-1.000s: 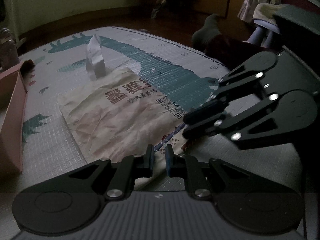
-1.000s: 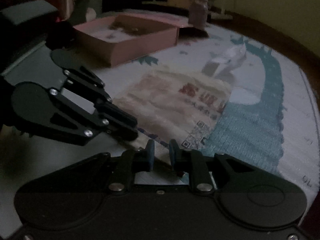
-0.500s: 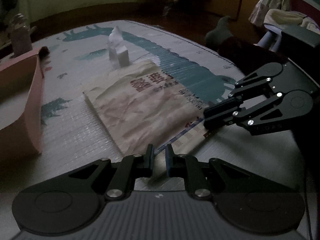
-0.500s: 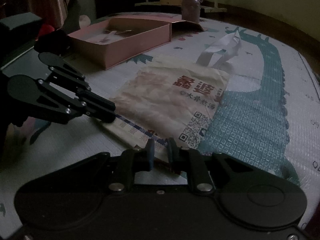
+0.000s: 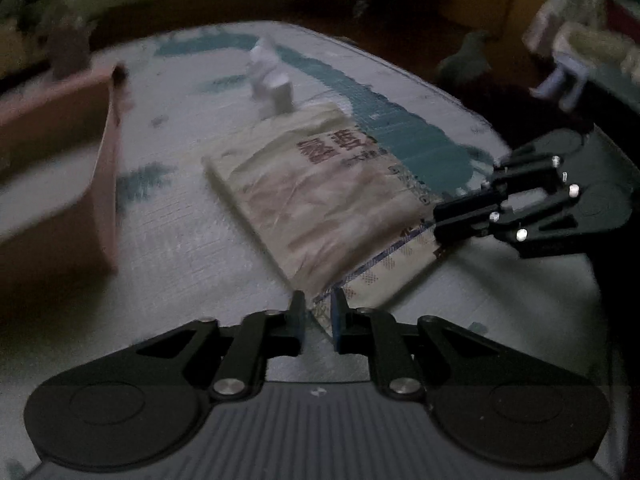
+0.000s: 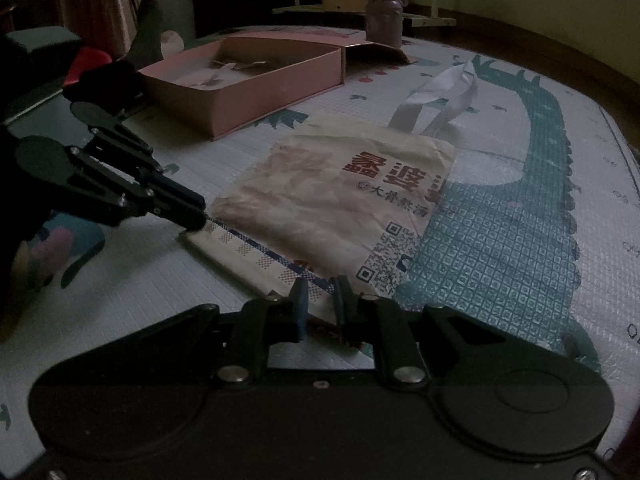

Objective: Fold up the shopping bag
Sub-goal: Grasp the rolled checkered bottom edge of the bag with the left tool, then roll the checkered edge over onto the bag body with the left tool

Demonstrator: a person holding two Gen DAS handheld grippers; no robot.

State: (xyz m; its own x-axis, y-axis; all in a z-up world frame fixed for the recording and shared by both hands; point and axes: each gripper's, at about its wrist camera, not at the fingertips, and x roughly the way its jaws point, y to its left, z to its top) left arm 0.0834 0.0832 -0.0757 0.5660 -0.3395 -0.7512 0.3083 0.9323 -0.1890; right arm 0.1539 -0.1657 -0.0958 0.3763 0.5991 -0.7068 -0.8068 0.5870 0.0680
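Observation:
A cream shopping bag (image 5: 320, 192) (image 6: 328, 196) with red characters and a QR code lies flat on the play mat. Its white handles (image 6: 444, 92) stick up at the far end. My left gripper (image 5: 317, 312) pinches one near corner of the bag's patterned bottom strip; in the right wrist view this left gripper (image 6: 198, 218) is shut on that corner. My right gripper (image 6: 321, 300) holds the other bottom corner, and the left wrist view shows the right gripper (image 5: 438, 224) closed on it. The left wrist view is motion-blurred.
An open pink box (image 6: 248, 76) (image 5: 60, 180) stands on the mat beside the bag, with a purple bottle (image 6: 384, 16) behind it. A person's socked foot (image 6: 148, 28) rests at the mat's edge. The mat (image 6: 500, 240) carries a teal dinosaur print.
Both grippers have spread apart along the bag's bottom edge, from close together to its two corners. The bag now sits farther off in both views.

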